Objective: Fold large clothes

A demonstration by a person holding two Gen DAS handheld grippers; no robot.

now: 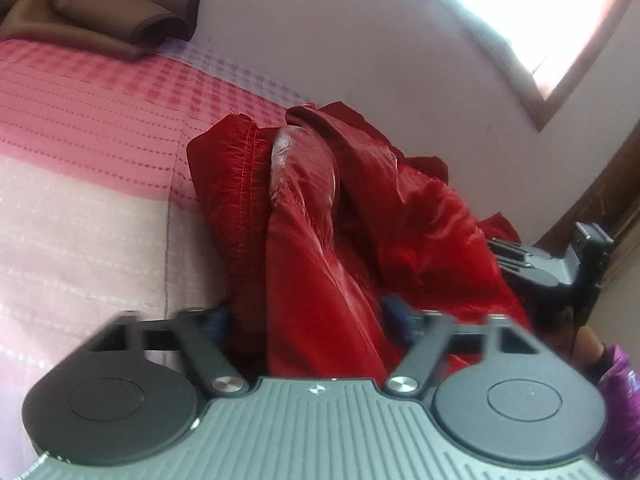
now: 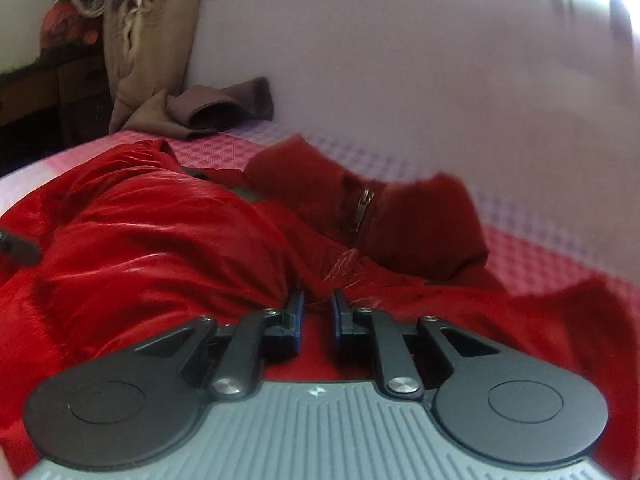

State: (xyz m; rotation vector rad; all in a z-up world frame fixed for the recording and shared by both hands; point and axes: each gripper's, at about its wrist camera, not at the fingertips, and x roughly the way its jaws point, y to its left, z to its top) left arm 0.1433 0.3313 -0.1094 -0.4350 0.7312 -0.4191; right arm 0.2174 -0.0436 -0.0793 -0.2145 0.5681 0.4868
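right jaws: we see our right gripper [image 2: 318, 308] narrowed to a slim gap, red fabric bunched between the pads, so we read it as pinching a fold of the jacket [image 2: 168, 240]
left jaws: our left gripper [image 1: 306, 314] stands part spread, a thick roll of the same red cloth running up between the fingers; pads look beside the cloth, not pressing, so we call it not gripping
jacket: shiny red padded garment, crumpled in a heap on the bed [image 1: 80, 152], seam ridge and folds standing up; in the right view the zip [image 2: 362, 208] lies open near the collar end
where: jacket sits mid-bed, near the wall side, well apart from the brown cloth [image 1: 120, 20] at the far corner
other hand: right gripper body shows at the right edge of the left view, beside the jacket's edge; purple sleeve [image 1: 618, 376] below it
step in hand: we judge this as taking hold of the garment to spread or straighten it; no fold made yet
next move calls for: left jaws to close on their roll of cloth, then both hands drawing apart to flatten the jacket on the bed
risk: slick fabric may slip from a thin pinch
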